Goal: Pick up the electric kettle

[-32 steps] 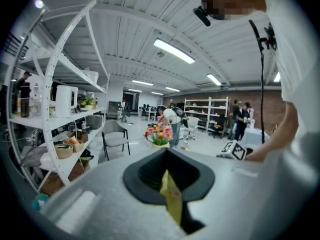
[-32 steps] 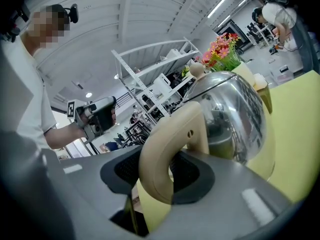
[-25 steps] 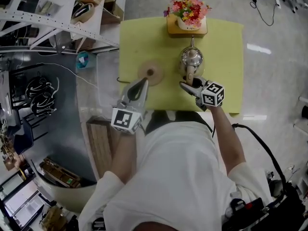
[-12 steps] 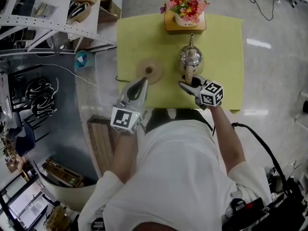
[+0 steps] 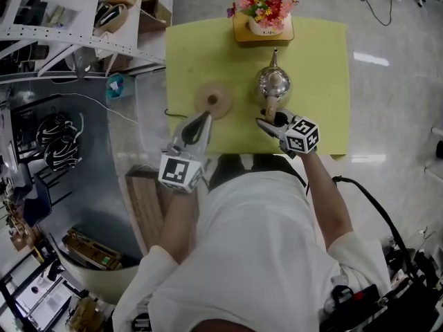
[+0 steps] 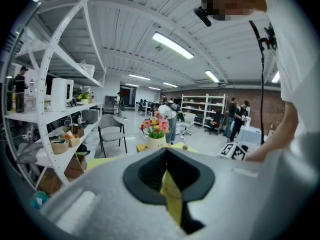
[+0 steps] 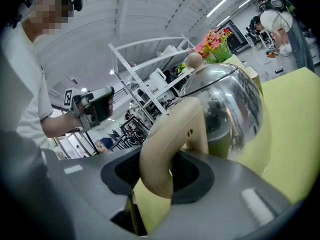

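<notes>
Beige plastic of the kettle's handle (image 7: pixel 170 144) is seen seated in the padded notch of the right gripper (image 7: pixel 165 171). Its jaws appear pressed on the handle from both sides. The grasp is judged made and the lift not yet begun, since the electric kettle (image 5: pixel 274 83) is shown standing on the yellow mat (image 5: pixel 318 61), at 12 o'clock from that gripper. The left gripper (image 5: pixel 205 116) is held at 9 o'clock from the right one, its jaws closed together on nothing.

A straight, level rise is judged to be called for next, with the grip kept firm so that the mirrored body is not swung on its handle.

Farther off, a round tan disc (image 5: pixel 213 100) lies at 9 o'clock from the kettle, and a flower pot (image 5: pixel 261 9) at 12 o'clock.

The seating of the handle is shown only in the right gripper view. The spacing of kettle, disc and flowers is laid out only in the head view.
</notes>
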A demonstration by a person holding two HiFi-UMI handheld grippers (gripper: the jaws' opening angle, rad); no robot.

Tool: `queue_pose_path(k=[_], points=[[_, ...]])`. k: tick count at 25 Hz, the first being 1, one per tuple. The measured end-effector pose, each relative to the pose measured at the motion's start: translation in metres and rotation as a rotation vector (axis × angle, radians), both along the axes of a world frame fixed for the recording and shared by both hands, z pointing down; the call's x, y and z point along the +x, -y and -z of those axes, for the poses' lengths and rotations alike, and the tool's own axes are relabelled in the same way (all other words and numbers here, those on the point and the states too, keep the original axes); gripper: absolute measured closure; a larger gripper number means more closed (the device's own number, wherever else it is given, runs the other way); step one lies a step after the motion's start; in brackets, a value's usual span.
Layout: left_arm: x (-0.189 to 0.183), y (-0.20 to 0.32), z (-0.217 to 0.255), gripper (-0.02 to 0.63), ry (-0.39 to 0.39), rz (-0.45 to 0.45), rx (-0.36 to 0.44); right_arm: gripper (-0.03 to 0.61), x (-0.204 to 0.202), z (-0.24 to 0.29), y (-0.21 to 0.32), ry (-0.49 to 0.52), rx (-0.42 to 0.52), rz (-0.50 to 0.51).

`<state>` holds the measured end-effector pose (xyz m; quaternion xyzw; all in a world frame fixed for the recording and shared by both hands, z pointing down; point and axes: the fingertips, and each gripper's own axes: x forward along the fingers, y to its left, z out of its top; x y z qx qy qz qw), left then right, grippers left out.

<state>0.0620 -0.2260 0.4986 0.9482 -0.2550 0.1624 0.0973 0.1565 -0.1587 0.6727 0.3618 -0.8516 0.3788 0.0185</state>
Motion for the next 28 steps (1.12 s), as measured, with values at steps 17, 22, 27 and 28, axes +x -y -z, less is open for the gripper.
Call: queue_pose_path(k=[17,22,27,28], points=[[-0.008,-0.02,-0.005,0.61,-0.001,0.009,-0.008,0.433,-0.007,-0.03,-0.021,-0.088,-0.039,0.001],[-0.014,-0.027,-0.006,0.611,-0.002,0.018,-0.012,0.426,-0.007,-0.031,-0.021,-0.074,-0.063,-0.006],[-0.02,-0.036,-0.003,0.611,-0.006,0.022,-0.002,0.405,-0.003,-0.03,-0.028,-0.083,-0.073,-0.034],[-0.021,-0.037,-0.002,0.609,-0.009,0.023,0.0,0.403,-0.001,-0.029,-0.03,-0.086,-0.073,-0.043]])
